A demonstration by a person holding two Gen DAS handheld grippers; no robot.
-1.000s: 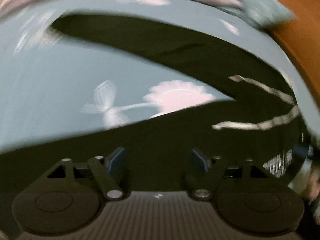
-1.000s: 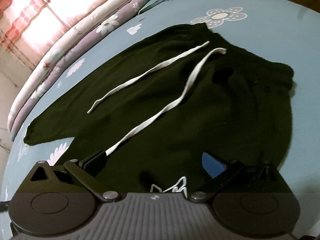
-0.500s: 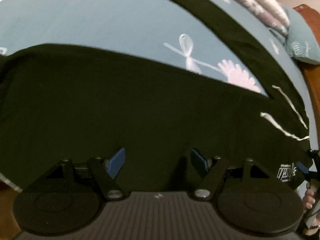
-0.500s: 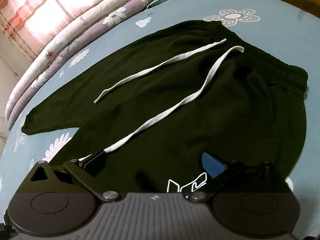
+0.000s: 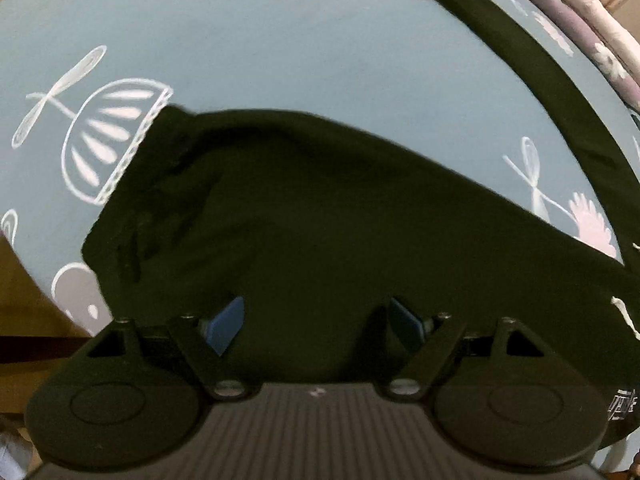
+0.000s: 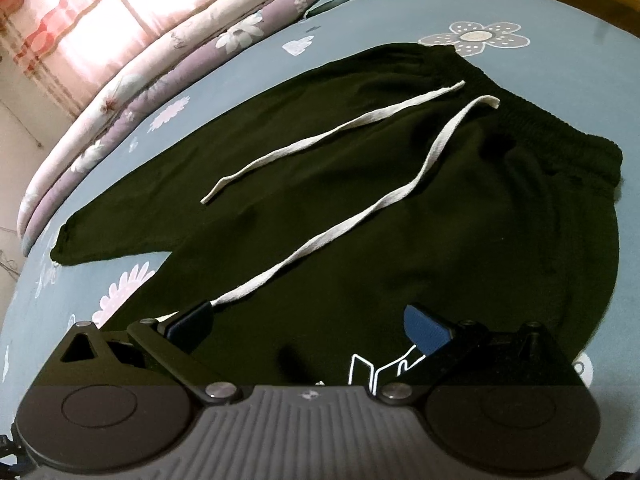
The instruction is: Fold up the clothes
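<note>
Where black trousers (image 6: 400,200) sprawl on blue bedsheet (image 5: 280,40), both tools (image 5: 316,322) (image 6: 308,330) wide, empty.

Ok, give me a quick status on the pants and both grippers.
Left hand-held gripper open over one leg's cuff end. Right hand-held gripper open near the hip. Black pants flat on bed, unfolded. Drawstring loose on top, may snag.
</note>
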